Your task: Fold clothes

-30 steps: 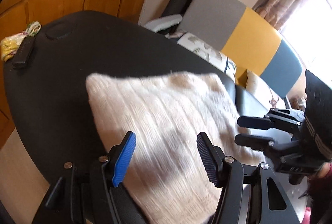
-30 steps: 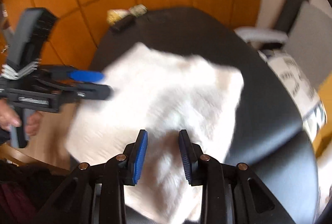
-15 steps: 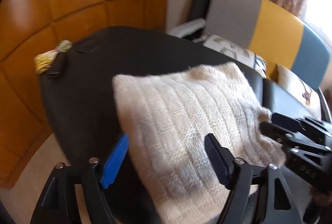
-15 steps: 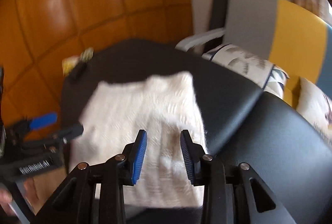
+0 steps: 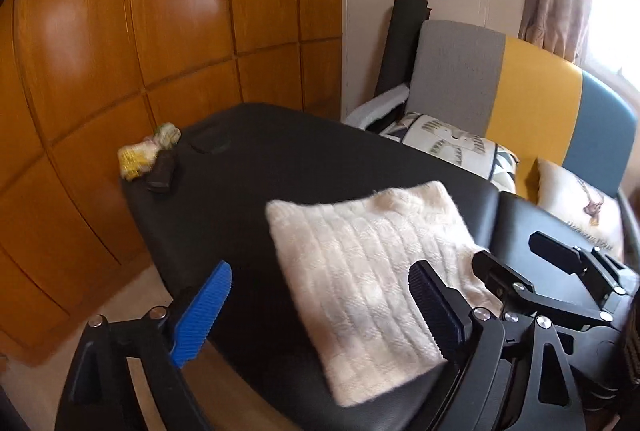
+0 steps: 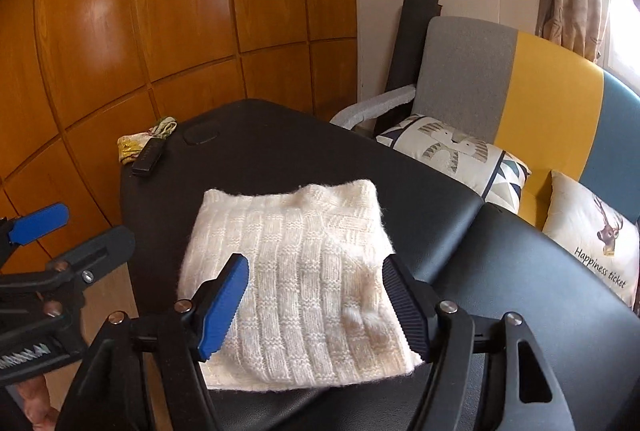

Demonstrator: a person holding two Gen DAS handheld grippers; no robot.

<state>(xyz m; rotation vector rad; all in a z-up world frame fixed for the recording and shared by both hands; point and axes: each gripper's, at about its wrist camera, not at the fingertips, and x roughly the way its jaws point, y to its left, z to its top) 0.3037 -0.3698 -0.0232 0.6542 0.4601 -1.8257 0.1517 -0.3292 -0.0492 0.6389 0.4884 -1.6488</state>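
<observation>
My left gripper (image 5: 320, 311) and right gripper (image 6: 316, 305) have just been opening, both wide and empty. The folded cream sweater (image 6: 296, 279) lies flat on the black table (image 6: 280, 143) below them.

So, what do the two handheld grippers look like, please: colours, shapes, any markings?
Both have the same build. The left gripper and the right gripper have black plastic frames with silver screws at the joints. Each has two ribbed finger pads: one bright blue, one dark navy. Seen from the right wrist, the left gripper's body carries a white zigzag marking. No cables or sleeves are visible.
</observation>
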